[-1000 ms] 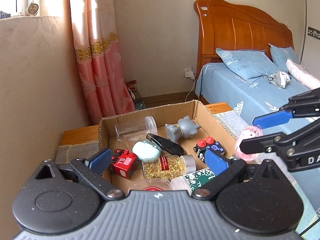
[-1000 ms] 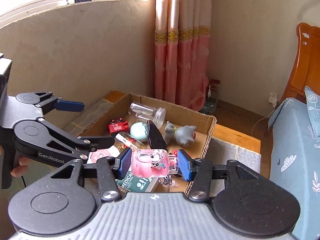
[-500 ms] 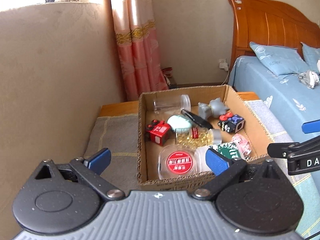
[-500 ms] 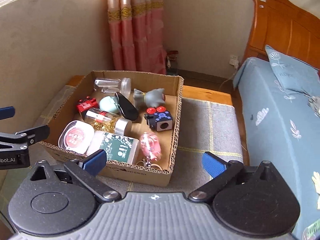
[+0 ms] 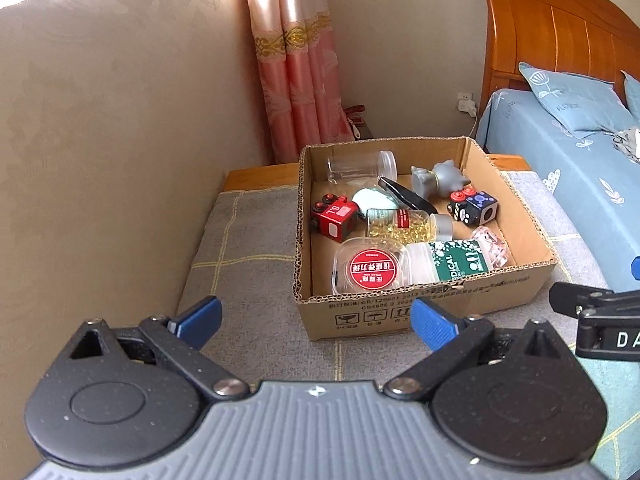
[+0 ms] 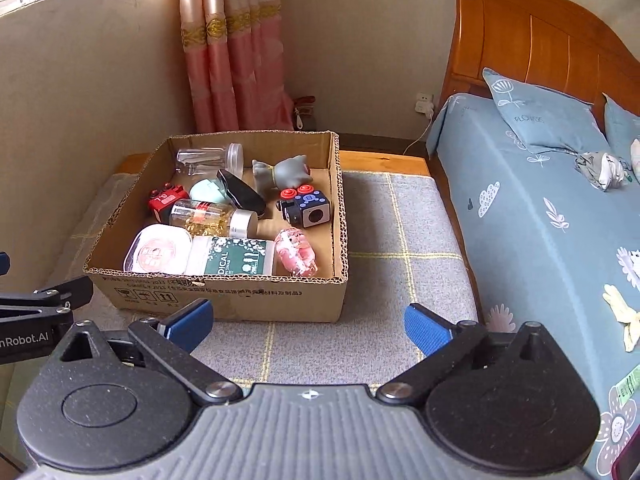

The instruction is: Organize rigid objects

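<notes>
A cardboard box (image 5: 424, 308) (image 6: 224, 296) sits on a grey checked mat. It holds several objects: a pink bottle (image 6: 297, 252) (image 5: 490, 246) near the front right, a green medical bottle (image 6: 234, 258), a red-lidded tub (image 5: 370, 268), a capsule bottle (image 5: 408, 224), a red cube (image 5: 334, 216), a dark cube (image 6: 308, 206), a grey cat figure (image 6: 286, 170), a clear jar (image 6: 210, 156). My left gripper (image 5: 316, 322) and right gripper (image 6: 308, 324) are both open and empty, held back from the box's front.
A beige wall (image 5: 100, 140) stands left of the mat (image 6: 392, 240). A bed with blue bedding (image 6: 552, 220) and wooden headboard lies right. Pink curtains (image 6: 232, 48) hang behind the box. The other gripper shows at each view's edge (image 5: 600, 320).
My right gripper opened and let go of the pink bottle, which now lies in the box. Both grippers have pulled back and up from the box.
</notes>
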`<control>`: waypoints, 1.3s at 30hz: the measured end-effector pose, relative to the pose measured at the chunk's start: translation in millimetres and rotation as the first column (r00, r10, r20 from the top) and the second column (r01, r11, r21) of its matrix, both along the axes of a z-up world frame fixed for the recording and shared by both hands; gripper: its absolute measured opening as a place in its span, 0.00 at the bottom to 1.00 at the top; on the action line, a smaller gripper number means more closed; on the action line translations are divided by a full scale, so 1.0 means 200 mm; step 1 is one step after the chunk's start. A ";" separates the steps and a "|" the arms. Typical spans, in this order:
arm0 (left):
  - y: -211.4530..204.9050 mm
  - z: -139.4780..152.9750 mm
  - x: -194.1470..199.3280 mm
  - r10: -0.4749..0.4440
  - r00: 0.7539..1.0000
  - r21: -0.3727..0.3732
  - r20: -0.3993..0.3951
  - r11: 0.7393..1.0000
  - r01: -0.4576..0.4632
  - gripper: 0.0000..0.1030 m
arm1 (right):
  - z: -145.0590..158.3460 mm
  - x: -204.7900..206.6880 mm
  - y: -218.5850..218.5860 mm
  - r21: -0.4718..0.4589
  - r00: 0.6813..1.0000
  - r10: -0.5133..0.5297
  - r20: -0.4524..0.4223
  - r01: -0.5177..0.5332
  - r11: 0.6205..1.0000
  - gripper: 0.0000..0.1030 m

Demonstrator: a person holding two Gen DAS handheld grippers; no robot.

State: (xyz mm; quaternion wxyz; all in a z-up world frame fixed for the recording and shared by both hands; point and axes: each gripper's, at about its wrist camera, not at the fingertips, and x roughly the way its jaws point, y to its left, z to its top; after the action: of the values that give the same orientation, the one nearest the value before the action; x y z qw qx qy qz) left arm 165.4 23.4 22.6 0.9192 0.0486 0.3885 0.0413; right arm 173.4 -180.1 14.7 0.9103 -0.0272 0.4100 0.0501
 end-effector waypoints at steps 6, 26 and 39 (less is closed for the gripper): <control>0.00 0.02 -0.03 0.010 1.000 0.015 0.011 1.000 -0.010 0.98 | 0.00 -0.02 0.02 -0.003 1.000 0.001 0.006 -0.001 1.000 1.00; -0.01 0.04 -0.04 0.015 1.000 0.021 0.014 1.000 -0.015 0.98 | 0.03 -0.04 0.01 0.009 1.000 -0.002 0.020 0.002 1.000 1.00; -0.03 0.04 -0.05 0.012 1.000 0.030 0.018 0.999 -0.013 0.98 | 0.02 -0.04 0.01 0.010 1.000 -0.004 0.017 0.004 1.000 1.00</control>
State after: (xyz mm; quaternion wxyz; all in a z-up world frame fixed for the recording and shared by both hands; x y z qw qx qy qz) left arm 155.4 18.2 31.5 0.9216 0.0597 0.3797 0.0533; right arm 166.2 -178.2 19.2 0.9141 -0.0225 0.4019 0.0500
